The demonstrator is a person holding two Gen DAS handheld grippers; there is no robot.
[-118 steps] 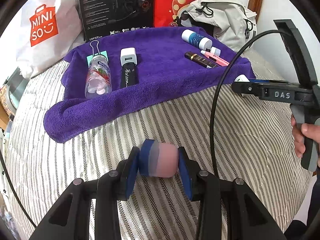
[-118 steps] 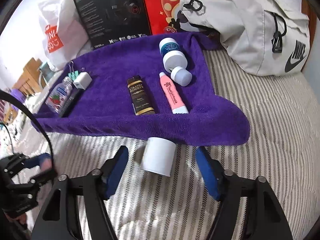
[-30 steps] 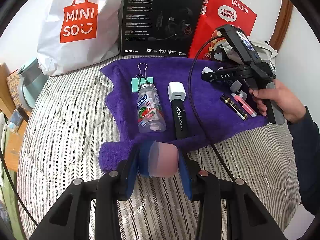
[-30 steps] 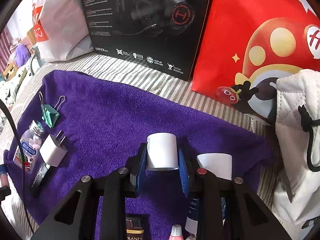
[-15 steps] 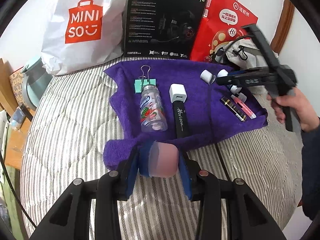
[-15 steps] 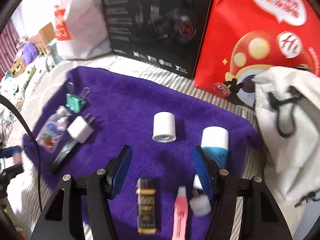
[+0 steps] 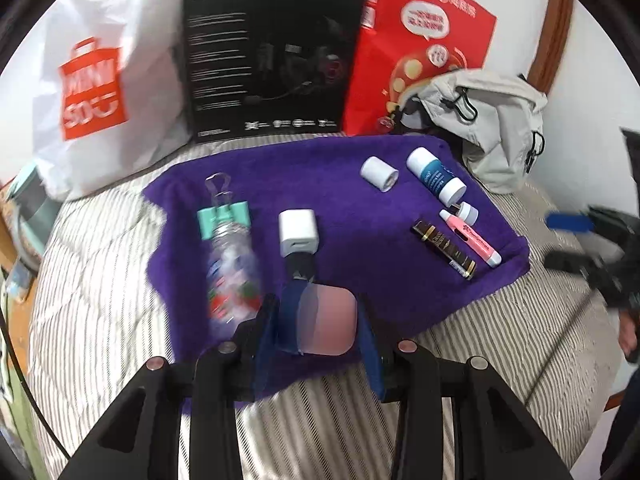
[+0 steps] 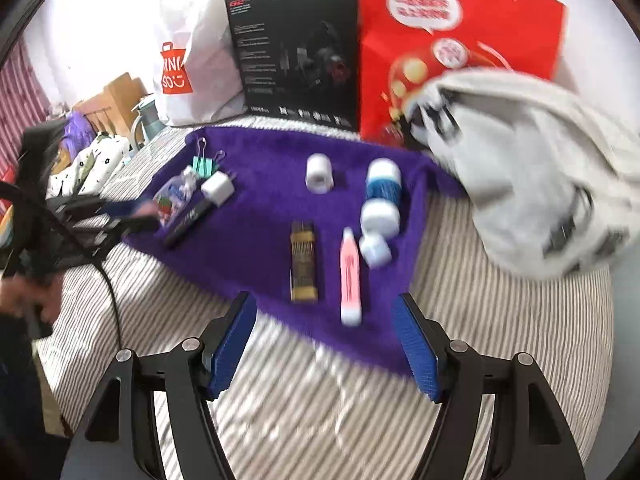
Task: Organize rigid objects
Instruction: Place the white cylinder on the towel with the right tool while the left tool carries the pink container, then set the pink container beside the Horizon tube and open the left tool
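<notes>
My left gripper is shut on a pink and blue eraser, held over the near edge of the purple towel. On the towel lie a small clear bottle, a teal binder clip, a white charger, a black pen, a white cylinder, a blue and white bottle, a small white cap, a pink tube and a dark gold-banded tube. My right gripper stands open and empty above the towel's near edge.
The towel lies on a striped bed cover. Behind it stand a white Miniso bag, a black headset box and a red paper bag. A grey backpack slumps at the right. Wooden furniture stands left of the bed.
My right gripper, having let go of the white cylinder on the towel, has drawn back toward the near edge. My left gripper moved forward and right with the eraser, over the towel.
</notes>
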